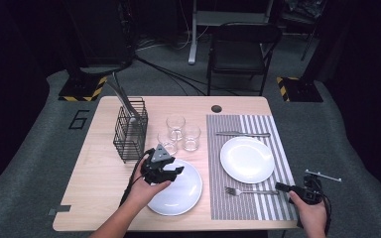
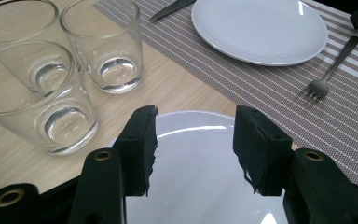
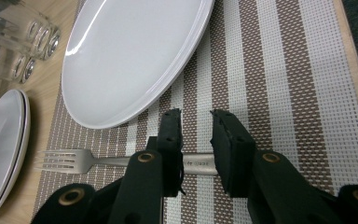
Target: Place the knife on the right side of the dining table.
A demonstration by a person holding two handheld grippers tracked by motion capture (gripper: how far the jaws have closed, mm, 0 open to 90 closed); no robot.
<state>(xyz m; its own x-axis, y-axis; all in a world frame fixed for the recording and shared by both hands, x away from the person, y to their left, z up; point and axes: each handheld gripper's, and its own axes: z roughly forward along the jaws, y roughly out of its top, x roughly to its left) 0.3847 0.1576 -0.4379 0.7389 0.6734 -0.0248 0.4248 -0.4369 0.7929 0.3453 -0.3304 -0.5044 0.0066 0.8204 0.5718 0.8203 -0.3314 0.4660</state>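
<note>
My left gripper (image 1: 171, 171) (image 2: 196, 112) hovers open over the far rim of a white plate (image 1: 176, 191) (image 2: 196, 182) on the bare wood; nothing sits between its jaws. In the right gripper view this plate (image 3: 0, 140) looks like a stack of two. My right gripper (image 1: 280, 187) (image 3: 196, 114) stands low over the handle end of a fork (image 1: 250, 191) (image 3: 74, 160) (image 2: 328, 70) lying on the striped placemat (image 1: 216, 148). The handle crosses under the gap between the jaws, which stand apart. Another white plate (image 1: 247, 158) (image 3: 130, 56) (image 2: 261, 28) rests on the mat just beyond the fork.
A knife (image 1: 243, 133) (image 2: 172, 9) lies on the mat behind the plate. Three empty glasses (image 1: 176, 126) (image 2: 107, 46) cluster mid-table, close beyond my left gripper. A black wire basket (image 1: 130, 130) with cutlery stands at the left. A folding chair (image 1: 240, 49) is behind the table.
</note>
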